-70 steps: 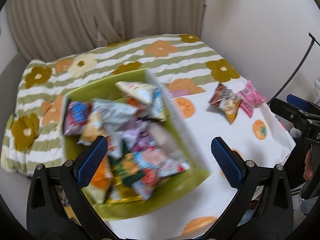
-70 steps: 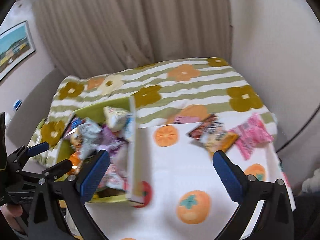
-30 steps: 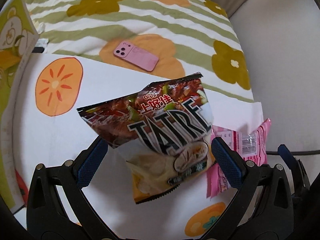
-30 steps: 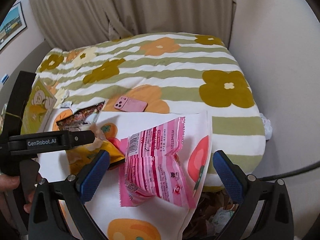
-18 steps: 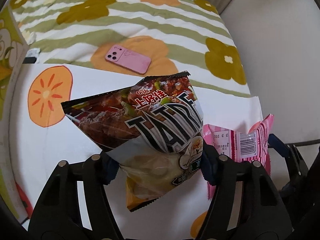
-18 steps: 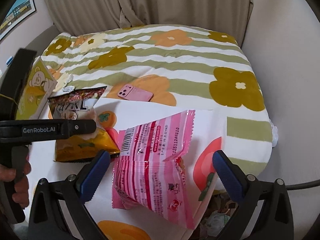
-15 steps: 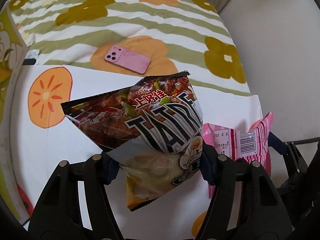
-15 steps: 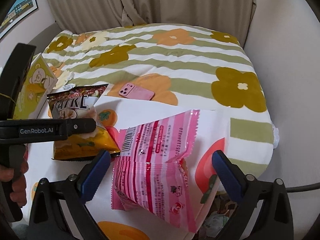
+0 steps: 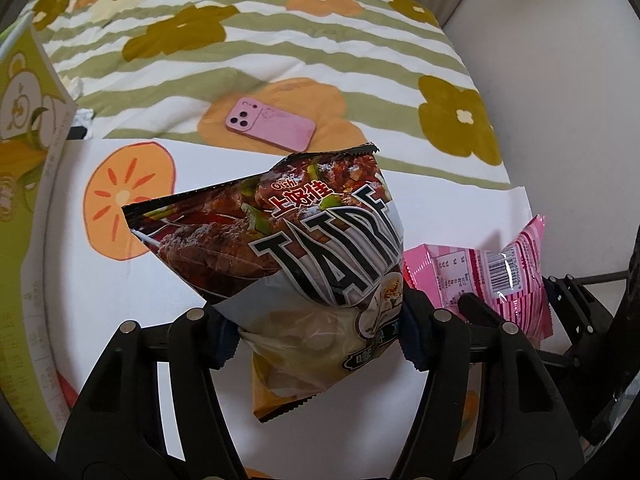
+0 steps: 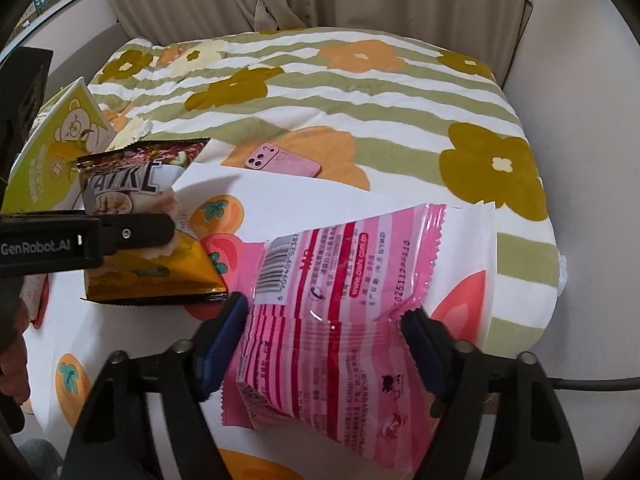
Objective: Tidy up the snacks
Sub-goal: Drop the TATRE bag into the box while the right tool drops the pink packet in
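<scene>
- Left gripper (image 9: 320, 340) is clamped across the dark chip bag (image 9: 288, 248), frame centre.
- Right gripper (image 10: 324, 340), jaws just closing, pinches the pink snack pack (image 10: 340, 312), lower centre.
- Green box (image 10: 60, 152) lies upper left, nearer the left hand.

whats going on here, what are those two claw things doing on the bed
A person is sorting snacks with a claw in each hand. The left claw is shut on a dark chip bag. The right claw has just been closing and now pinches a pink striped packet. Both bags are over the white persimmon-print cloth, beside a green snack box. A pink phone lies untouched on the blanket.
</scene>
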Tool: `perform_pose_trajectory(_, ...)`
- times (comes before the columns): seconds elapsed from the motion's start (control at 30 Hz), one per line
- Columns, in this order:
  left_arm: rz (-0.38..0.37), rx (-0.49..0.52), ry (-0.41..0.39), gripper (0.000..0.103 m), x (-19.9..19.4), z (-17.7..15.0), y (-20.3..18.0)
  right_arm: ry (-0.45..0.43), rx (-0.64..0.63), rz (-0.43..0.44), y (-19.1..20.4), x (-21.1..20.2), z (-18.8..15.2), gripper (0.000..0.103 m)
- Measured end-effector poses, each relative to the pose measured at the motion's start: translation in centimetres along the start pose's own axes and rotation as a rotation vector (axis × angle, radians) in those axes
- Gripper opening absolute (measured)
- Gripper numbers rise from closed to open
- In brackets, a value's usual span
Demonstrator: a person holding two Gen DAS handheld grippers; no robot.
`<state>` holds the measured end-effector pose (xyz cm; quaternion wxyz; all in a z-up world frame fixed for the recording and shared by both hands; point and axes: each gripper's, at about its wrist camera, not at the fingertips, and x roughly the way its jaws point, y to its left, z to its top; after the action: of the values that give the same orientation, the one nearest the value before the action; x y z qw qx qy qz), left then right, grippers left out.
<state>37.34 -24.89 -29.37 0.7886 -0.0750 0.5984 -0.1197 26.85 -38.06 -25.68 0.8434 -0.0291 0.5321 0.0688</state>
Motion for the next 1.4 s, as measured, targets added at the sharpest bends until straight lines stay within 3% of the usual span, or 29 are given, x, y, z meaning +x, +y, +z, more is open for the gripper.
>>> perform_pose_trajectory(0.27,-0.018,0.026,-0.069,0.06,-4.5,0.3,0.5,-0.039,0.024,-0.005,0.4,-2.2,0.3,0.06)
perform_pose_trajectory(0.5,-0.015,0.065,-0.18,0.06,-11.7,0.6,2.6,-0.125,0.017,-0.011,2.6,-7.1,1.9,0.06)
perform_pose_trajectory(0.67,0.0,0.083,-0.23,0.06,-17.0,0.9,6.3,-0.177,0.012,0.003,6.2,-10.5,4.0,0.06)
perform_pose_trajectory(0.87,0.036,0.06,-0.284,0.06,-22.7,0.9,13.1,-0.215,-0.008,0.114,12.4,-12.6,6.4,0.06)
perform_pose_trajectory(1.2,0.075,0.063,-0.238,0.06,-26.0,1.1,23.9,-0.261,-0.067,0.171,24.7,-13.2,8.9,0.06)
perform_pose_trajectory(1.4,0.06,0.08,-0.168,0.06,-25.6,-1.1,28.6,-0.263,-0.048,0.134,28.6,-12.8,9.7,0.06)
